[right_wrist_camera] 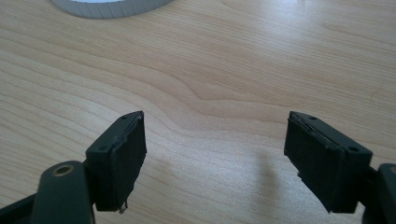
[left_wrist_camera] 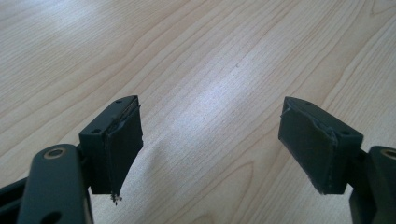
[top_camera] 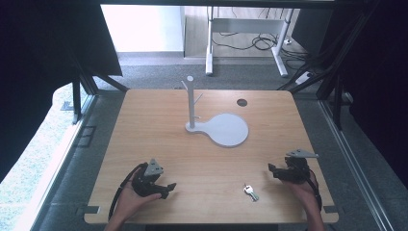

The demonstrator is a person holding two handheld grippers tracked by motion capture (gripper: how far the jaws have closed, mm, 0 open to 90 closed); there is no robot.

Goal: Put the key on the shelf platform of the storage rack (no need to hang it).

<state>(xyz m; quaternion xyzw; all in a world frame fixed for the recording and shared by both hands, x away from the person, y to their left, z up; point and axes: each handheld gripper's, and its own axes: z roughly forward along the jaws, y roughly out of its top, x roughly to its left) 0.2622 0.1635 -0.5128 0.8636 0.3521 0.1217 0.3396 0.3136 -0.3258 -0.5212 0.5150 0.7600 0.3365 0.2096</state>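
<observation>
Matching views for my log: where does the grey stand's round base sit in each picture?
High view: round base at table centre, right of its post.
Right gripper view: its rim at the top edge.
Left gripper view: bare wood ahead.
Shared landmark: wood-grain tabletop.

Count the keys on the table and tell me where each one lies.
1. The key lies flat near the table's front edge, between the two grippers, closer to the right gripper. It is small, so a second key stacked with it cannot be ruled out.
</observation>
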